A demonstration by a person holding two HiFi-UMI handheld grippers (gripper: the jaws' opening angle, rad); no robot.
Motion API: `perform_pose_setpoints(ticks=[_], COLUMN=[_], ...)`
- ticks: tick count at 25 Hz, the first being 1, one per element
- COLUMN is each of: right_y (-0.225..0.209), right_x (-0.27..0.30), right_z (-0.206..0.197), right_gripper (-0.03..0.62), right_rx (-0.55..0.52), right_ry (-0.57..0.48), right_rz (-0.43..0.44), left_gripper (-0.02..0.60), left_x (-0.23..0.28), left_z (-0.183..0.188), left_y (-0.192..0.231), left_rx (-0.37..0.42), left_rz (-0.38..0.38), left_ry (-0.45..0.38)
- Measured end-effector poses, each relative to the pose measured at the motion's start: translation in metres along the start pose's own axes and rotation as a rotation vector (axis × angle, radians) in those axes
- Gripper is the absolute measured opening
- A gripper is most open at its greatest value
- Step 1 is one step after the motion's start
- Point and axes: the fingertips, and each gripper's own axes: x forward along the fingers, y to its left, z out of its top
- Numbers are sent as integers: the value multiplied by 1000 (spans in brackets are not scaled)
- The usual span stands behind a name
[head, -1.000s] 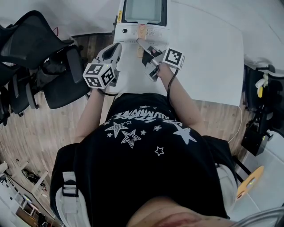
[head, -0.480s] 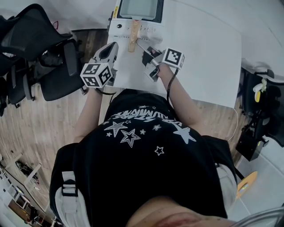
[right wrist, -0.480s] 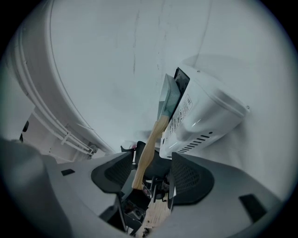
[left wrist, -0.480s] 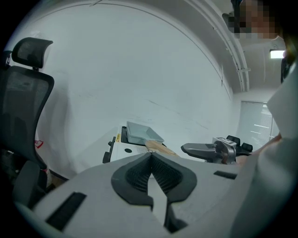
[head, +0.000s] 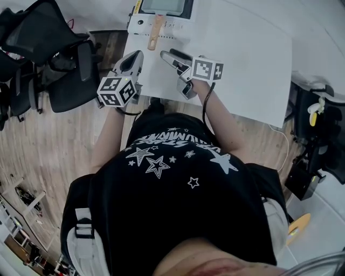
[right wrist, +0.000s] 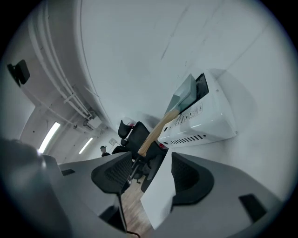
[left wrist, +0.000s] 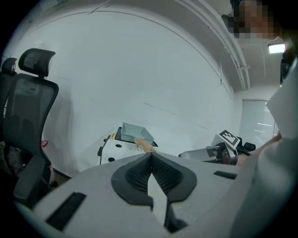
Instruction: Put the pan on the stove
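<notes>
At the table's [head: 242,64] left edge, the left gripper [left wrist: 150,157] is hovering, and only its own view is showing the jaws pressed together on nothing. The pan [head: 163,5] is sitting on the stove [head: 141,23], its wooden handle jutting toward the person. The right gripper [right wrist: 150,163] is hanging with jaws apart, framing that handle.

A white bench [head: 242,64] stands at the far middle of the room, on a wood-plank floor [head: 43,151]. Black mesh office chairs [head: 38,43] crowd the far left, just beside the bench's left edge. Long ceiling lights [right wrist: 50,131] glow overhead, near white pipes [right wrist: 70,100] that run along the ceiling. A window with blinds [left wrist: 253,123] shows at the right.
</notes>
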Motion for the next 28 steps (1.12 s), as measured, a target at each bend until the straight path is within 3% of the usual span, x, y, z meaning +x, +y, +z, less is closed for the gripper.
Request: perform_pose_setpoints(ticks=[7, 18, 22, 28], right_y=[6, 23, 18, 12], right_x=[-35, -109, -144, -183], right_z=[-12, -40, -48, -77], right_gripper=[230, 95, 23, 12], right_rx=[-226, -342, -400, -461], right_ry=[35, -6, -27, 25], right_rz=[-71, -132, -213, -256], left_gripper=[6, 6, 6, 6], left_x=[-16, -54, -65, -84], left_z=[-13, -34, -53, -72], left_y=[-32, -95, -119, -140], left_rx=[2, 29, 37, 66], left_rz=[7, 10, 14, 43], left_ry=[-12, -16, 8, 37])
